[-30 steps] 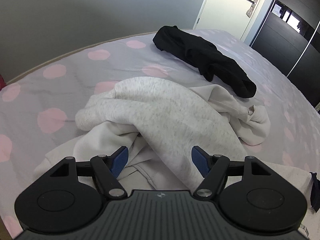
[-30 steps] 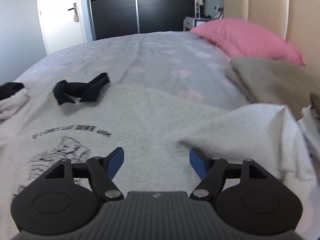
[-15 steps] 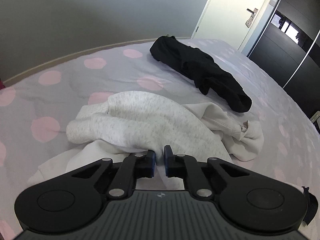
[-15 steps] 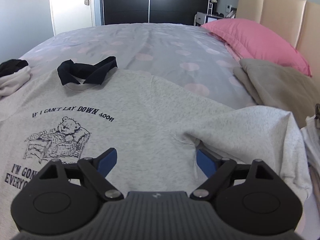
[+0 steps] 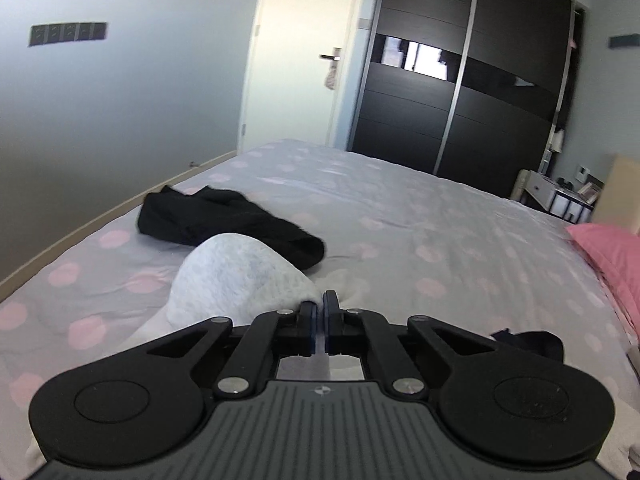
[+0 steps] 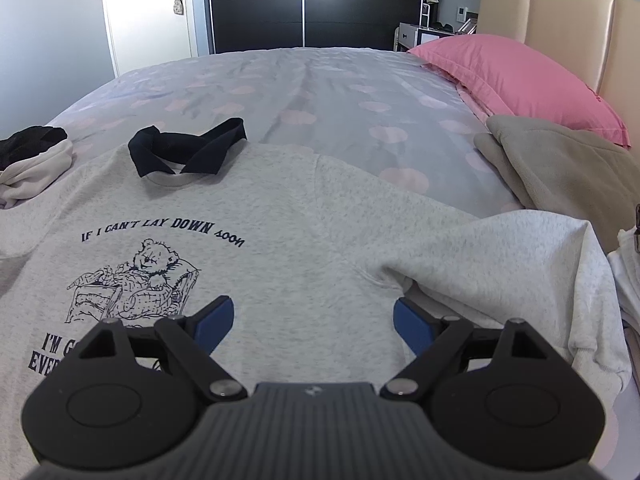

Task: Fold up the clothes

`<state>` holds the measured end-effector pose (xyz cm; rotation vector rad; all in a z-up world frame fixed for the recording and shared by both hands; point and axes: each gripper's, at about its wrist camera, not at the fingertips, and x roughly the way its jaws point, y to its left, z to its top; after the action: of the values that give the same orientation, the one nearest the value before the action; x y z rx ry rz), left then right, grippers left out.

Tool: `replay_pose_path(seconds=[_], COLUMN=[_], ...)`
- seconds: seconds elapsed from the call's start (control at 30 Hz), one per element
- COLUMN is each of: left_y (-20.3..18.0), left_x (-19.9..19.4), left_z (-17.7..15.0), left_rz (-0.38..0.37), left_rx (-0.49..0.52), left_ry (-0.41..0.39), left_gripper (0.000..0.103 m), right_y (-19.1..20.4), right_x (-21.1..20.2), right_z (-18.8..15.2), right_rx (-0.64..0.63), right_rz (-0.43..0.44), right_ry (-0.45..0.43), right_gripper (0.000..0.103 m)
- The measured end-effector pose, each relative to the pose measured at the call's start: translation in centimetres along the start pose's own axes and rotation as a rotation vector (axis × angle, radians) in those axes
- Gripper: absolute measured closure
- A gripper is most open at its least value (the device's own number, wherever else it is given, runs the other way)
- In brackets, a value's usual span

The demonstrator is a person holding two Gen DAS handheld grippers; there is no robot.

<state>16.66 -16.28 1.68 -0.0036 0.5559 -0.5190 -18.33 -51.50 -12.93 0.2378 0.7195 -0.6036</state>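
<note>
Left wrist view shows your left gripper (image 5: 319,309), wide open a second ago, now pinched tight on the grey sleeve (image 5: 240,276) and lifted off the bed (image 5: 420,216), so the sleeve fold looks under way. Your right gripper (image 6: 313,322) has eased back and hangs spread wide, holding nothing, over the sweatshirt (image 6: 280,216), which lies flat and print-up with its other sleeve (image 6: 500,260) draped to the right. The black garment (image 5: 224,220) waits beyond.

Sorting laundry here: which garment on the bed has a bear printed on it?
The grey sweatshirt spread flat under the open right gripper; the black garment and beige blanket are plain.
</note>
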Motion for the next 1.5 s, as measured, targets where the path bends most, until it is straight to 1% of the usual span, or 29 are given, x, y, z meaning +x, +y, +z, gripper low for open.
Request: replay_pose_path(seconds=[0.13, 0.33, 0.43, 0.57, 0.77, 0.8, 0.83, 0.87, 0.93, 0.97, 1.0, 1.03, 1.13, 1.27, 1.37, 1.43, 1.47, 1.5], left_y=[-5.5, -13.1, -16.2, -19.8, -23.4, -23.9, -24.3, -24.7, -25.2, -25.2, -25.3, -25.3, -24.9, -23.5, -21.8, -20.0, -19.0, -18.0], left_x=[0.6, 2.0, 3.1, 4.3, 4.7, 4.7, 4.7, 4.7, 4.2, 3.9, 3.6, 3.3, 2.5, 1.0, -0.7, -1.6, -1.9, -2.1], left_z=[-0.4, -3.4, -5.9, -10.8, -17.2, -18.1, -18.8, -19.6, -20.8, -21.3, -21.7, -21.9, -22.1, -21.4, -21.0, -20.8, -20.7, -20.7], left_rz=[-0.094, -0.175, -0.204, -0.234, -0.249, -0.251, -0.254, -0.261, -0.282, -0.288, -0.292, -0.293, -0.296, -0.33, -0.34, -0.332, -0.322, -0.306], left_rx=[0.092, 0.256, 0.349, 0.478, 0.684, 0.721, 0.751, 0.782, 0.852, 0.885, 0.913, 0.939, 0.962, 0.919, 0.901, 0.873, 0.852, 0.828], left_ry=[0.026, 0.11, 0.178, 0.279, 0.361, 0.376, 0.394, 0.415, 0.439, 0.436, 0.43, 0.424, 0.435, 0.468, 0.468, 0.468, 0.469, 0.472], left_gripper=[0.102, 0.102, 0.102, 0.102, 0.102, 0.1, 0.094, 0.09, 0.072, 0.068, 0.061, 0.058, 0.057, 0.056, 0.054, 0.053, 0.053, 0.053], right_y=[0.1, 0.0, 0.1, -0.2, 0.0, 0.1, 0.2, 0.4, 0.7, 0.9, 1.1, 1.3, 2.2, 4.1, 6.2, 8.0, 8.9, 9.9], right_x=[-0.3, -0.3, 0.2, 0.6, 0.5, 0.5, 0.6, 0.7, 0.9, 1.0, 1.1, 1.1, 0.9, 0.5, 0.0, -0.2, -0.3, -0.4], right_z=[0.1, 0.5, 0.8, 1.1, 1.7, 1.8, 1.8, 1.9, 2.1, 2.1, 2.2, 2.3, 2.6, 3.2, 3.9, 4.3, 4.5, 4.7], right_rx=[-0.006, -0.004, -0.009, 0.031, 0.052, 0.054, 0.054, 0.054, 0.049, 0.045, 0.041, 0.036, 0.018, -0.015, -0.045, -0.072, -0.087, -0.103], right_rz=[0.0, -0.008, -0.035, -0.034, -0.026, -0.022, -0.02, -0.018, -0.016, -0.016, -0.014, -0.008, 0.016, 0.082, 0.142, 0.188, 0.213, 0.237], right_ry=[-0.006, 0.013, 0.071, 0.135, 0.169, 0.173, 0.181, 0.189, 0.207, 0.217, 0.223, 0.226, 0.228, 0.22, 0.193, 0.181, 0.177, 0.173], right_gripper=[0.015, 0.015, 0.015, 0.015, 0.015, 0.015, 0.015, 0.015, 0.015, 0.015, 0.015, 0.015, 0.015, 0.015, 0.017, 0.027, 0.03, 0.035])
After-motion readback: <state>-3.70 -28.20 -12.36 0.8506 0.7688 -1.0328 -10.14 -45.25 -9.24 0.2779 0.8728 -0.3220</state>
